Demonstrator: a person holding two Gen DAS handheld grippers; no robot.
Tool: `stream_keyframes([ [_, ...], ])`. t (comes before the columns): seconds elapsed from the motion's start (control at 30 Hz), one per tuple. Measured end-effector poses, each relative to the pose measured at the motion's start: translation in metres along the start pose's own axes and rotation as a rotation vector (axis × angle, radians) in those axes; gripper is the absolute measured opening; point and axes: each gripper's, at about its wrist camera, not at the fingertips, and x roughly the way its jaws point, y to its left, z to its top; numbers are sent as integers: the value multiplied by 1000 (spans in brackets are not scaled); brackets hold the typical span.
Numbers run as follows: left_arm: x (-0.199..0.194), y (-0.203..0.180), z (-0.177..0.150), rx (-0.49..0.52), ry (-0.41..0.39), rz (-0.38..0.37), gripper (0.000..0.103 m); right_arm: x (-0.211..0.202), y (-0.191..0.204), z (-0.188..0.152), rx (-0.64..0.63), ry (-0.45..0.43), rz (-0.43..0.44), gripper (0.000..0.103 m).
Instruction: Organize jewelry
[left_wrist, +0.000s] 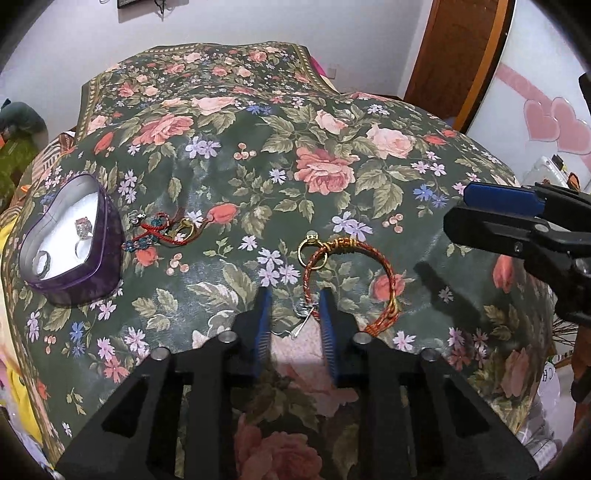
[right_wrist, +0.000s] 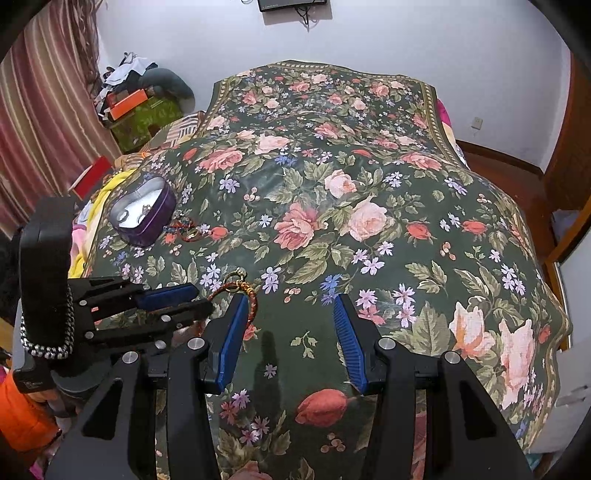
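Note:
My left gripper (left_wrist: 295, 314) points down at the floral cloth (left_wrist: 258, 177), jaws narrowly apart. A small silver earring (left_wrist: 303, 316) lies between its blue pads, which do not press on it. A red-and-gold braided bracelet (left_wrist: 386, 267) curls just beyond the right pad, with a gold ring (left_wrist: 313, 252) at its far end. A purple heart-shaped tin (left_wrist: 92, 254) at the left holds two silver rings on white lining. Beside it lies a red cord bracelet (left_wrist: 162, 232). My right gripper (right_wrist: 291, 317) hovers open and empty to the right, over bare cloth.
The cloth covers a bed that drops away at the right and front edges. The purple tin (right_wrist: 147, 218) sits near the left edge, next to yellow fabric (right_wrist: 107, 188). The left gripper (right_wrist: 203, 298) is close beside my right one. A wooden door (left_wrist: 454, 55) stands at the far right.

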Motion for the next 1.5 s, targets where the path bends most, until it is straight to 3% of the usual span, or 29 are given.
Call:
stream_keyframes([
  [0.1,-2,8,-2,-29,-4,-28,11,0,2,-1,-4,4,5,44],
  [0.2,-5,13,-4,-58,-9,-57,11,3,7,-1,-11,11,13,44],
  [0.47,-30,16,-10,-71,-57,-45,11,19,24,-3,-38,49,44,44],
  [0.93,-61,47,-16,-130,-121,18,11,57,44,-5,-104,88,32,44],
  [1.0,-62,49,-17,-139,-123,18,11,59,46,-8,-124,86,11,40],
  [1.2,-64,50,-15,-148,-132,16,11,65,40,-8,-98,91,20,9],
  [1.5,-72,48,-14,-153,-148,23,11,54,40,-11,-70,56,28,6],
])
